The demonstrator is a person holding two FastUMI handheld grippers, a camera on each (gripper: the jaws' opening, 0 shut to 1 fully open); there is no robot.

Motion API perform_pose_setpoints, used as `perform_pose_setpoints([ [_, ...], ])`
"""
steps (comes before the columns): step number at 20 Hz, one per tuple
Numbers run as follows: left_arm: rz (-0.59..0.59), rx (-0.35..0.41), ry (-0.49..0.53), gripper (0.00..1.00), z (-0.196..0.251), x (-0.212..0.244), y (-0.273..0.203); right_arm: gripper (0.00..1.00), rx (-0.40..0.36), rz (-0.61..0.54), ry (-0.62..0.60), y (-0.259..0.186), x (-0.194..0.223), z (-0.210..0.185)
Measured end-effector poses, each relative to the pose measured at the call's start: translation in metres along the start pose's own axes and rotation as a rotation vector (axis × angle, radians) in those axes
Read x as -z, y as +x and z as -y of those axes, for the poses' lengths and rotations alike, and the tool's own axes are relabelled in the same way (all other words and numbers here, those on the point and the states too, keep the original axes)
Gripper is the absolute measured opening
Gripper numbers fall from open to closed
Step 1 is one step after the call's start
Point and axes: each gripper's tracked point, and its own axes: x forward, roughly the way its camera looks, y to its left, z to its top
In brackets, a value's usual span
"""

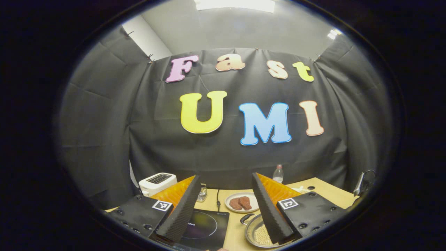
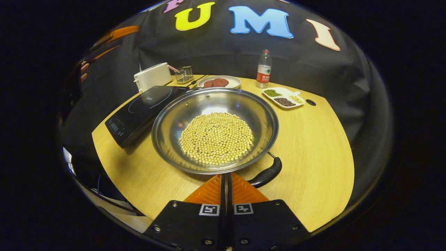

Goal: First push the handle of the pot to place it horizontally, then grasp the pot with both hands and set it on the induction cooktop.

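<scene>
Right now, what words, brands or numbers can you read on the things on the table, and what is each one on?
No text here can be quoted.
bottle: label print too small to read.
induction cooktop: control panel marks and a small logo, too blurred to read.
toaster: print on its dark top panel, too small to read.
square markers: coded patterns, no words.

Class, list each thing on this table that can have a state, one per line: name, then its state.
Pot: holds soybeans, on the table beside the cooktop.
Induction cooktop: bare.
Water bottle: upright, capped.
Plate: holds two patties.
Left tool: open.
Right tool: shut, empty.
</scene>
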Motion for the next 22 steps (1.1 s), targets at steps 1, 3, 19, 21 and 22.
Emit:
perform_pose_setpoints([
  [1, -0.003, 0.001, 0.0, 0.99, 0.003, 0.001, 0.001, 0.01, 0.007, 0.001, 0.003, 0.001, -0.002, 0.006],
  [3, -0.015, -0.002, -0.001, 0.95, 0.009, 0.007, 0.002, 0.01, 0.019, 0.001, 0.005, 0.004, -0.004, 0.019],
  [19, -0.093, -0.055, 0.043, 0.95, 0.018, 0.042, -0.007, 0.01, 0.146, 0.105, 0.07, 0.04, -0.052, 0.101],
  [21, -0.107, -0.048, 0.032, 0.95, 0.018, 0.052, -0.006, 0.01, 0.171, 0.156, 0.107, 0.034, -0.065, 0.107],
  [22, -0.117, -0.043, 0.022, 0.95, 0.019, 0.056, -0.005, 0.01, 0.176, 0.188, 0.129, 0.028, -0.073, 0.107],
])
